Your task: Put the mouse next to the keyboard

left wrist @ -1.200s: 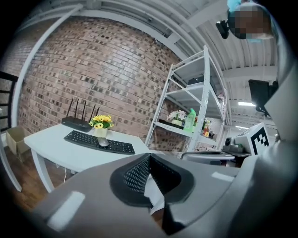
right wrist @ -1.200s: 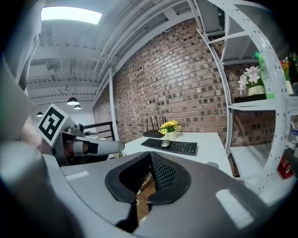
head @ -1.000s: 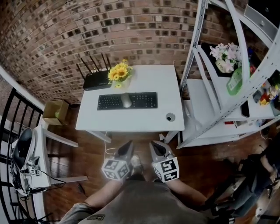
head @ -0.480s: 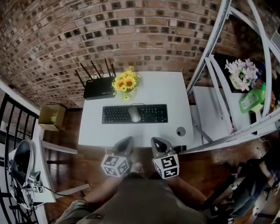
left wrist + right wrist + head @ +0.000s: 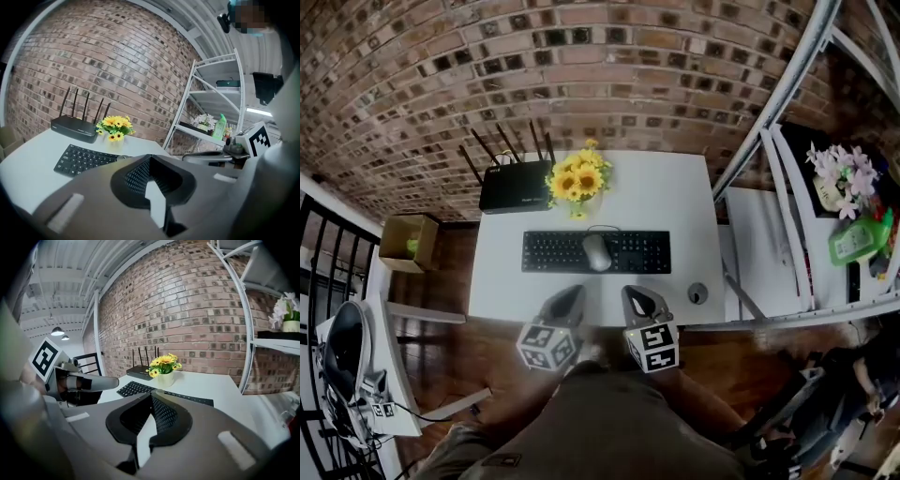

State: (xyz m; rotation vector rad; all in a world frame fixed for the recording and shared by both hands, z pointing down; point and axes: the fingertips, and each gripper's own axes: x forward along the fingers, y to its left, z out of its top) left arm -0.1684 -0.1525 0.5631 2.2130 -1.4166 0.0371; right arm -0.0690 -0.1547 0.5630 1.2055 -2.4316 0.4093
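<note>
A grey mouse (image 5: 597,251) lies on top of the black keyboard (image 5: 553,251), near its middle, on the white desk (image 5: 675,206). My left gripper (image 5: 572,293) and right gripper (image 5: 634,293) hover side by side over the desk's front edge, short of the keyboard. Both are shut with nothing between the jaws. In the left gripper view the keyboard (image 5: 83,159) lies ahead to the left beyond the shut left gripper (image 5: 149,158), and only the top of the mouse (image 5: 123,157) shows. The right gripper view has the keyboard (image 5: 138,388) ahead of the shut right gripper (image 5: 152,394).
A black router (image 5: 515,186) with antennas and a pot of sunflowers (image 5: 577,178) stand behind the keyboard. A small round object (image 5: 697,293) lies at the desk's front right. A metal shelf unit (image 5: 787,187) stands right of the desk, a brick wall behind.
Both grippers have moved forward together, from over the floor to the desk's front edge. The mouse and keyboard have not moved on the desk.
</note>
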